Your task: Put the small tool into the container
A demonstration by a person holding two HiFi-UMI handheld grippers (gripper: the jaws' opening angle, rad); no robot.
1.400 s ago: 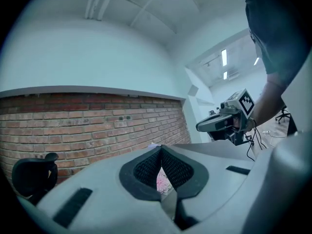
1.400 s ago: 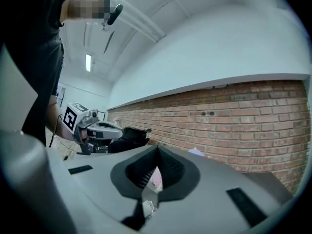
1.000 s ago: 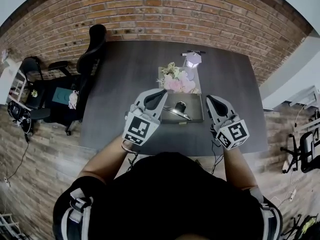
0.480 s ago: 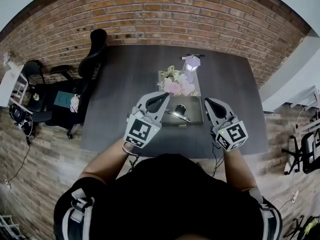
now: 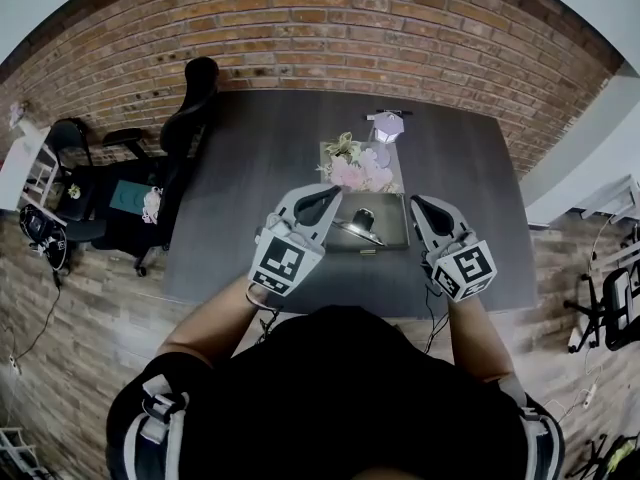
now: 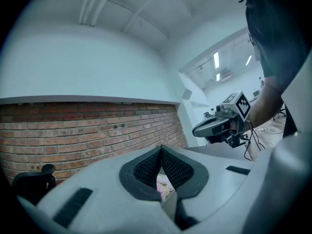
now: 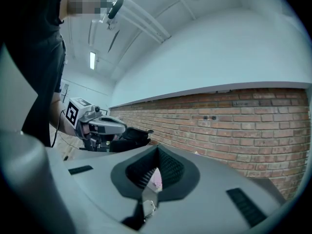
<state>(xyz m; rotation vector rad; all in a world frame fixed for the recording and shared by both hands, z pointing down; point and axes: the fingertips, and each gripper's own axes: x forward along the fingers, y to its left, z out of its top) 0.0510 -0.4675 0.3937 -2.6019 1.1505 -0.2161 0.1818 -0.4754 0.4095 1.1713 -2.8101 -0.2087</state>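
Head view: barely any shift in the last second, left tongs (image 5: 322,196) and right tongs (image 5: 420,206) stay shut and empty flanking the container (image 5: 392,236) on the surface (image 5: 250,188), tool (image 5: 362,218) apparently inside already, so probably done.

Head view: high over the table (image 5: 250,168), facing steeply down. Wall (image 5: 330,28) at the top edge; left gripper (image 5: 322,196) and right gripper (image 5: 420,206) near centre, close under the lens.

Left gripper view: low, right behind its own jaws, tilted up at wall (image 6: 73,130) and ceiling (image 6: 97,48); right gripper (image 6: 197,129) at its right.

Right gripper view: same set, mirrored; left gripper (image 7: 122,127) at its left, wall (image 7: 234,126) ahead.

All three share the wall. Flowers (image 5: 355,168) also show small in both gripper views.
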